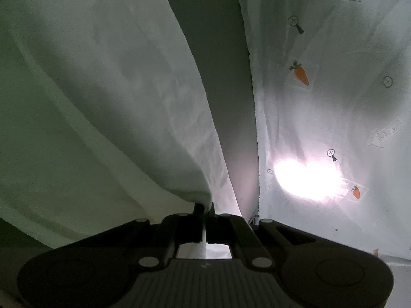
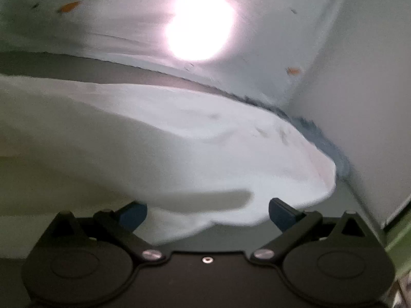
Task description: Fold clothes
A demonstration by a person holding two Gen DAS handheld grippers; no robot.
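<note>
The white garment (image 1: 102, 102) fills the left half of your left wrist view, lifted off the surface and hanging in a long drape whose lowest bunched corner runs straight into your left gripper (image 1: 204, 209); those jaws are pressed together with the cloth pinched between them, a strip of white showing through the slot just behind the tips. In your right wrist view the same white garment (image 2: 179, 138) lies as a smooth mound right in front of the tool, its rounded edge curling toward the right. Your right gripper (image 2: 208, 211) stands wide apart there, one blue-padded finger (image 2: 133, 214) on the left and the other on the right, both just at the near edge of the cloth; the picture is blurred, so you cannot tell whether either pad touches it. Beyond the garment lies a pale tablecloth (image 1: 334, 102) printed with small orange carrots (image 1: 300, 73) and grey line drawings, with a bright glare of light (image 1: 308, 177) on it. A dark gap separates the hanging cloth from that printed sheet.
</note>
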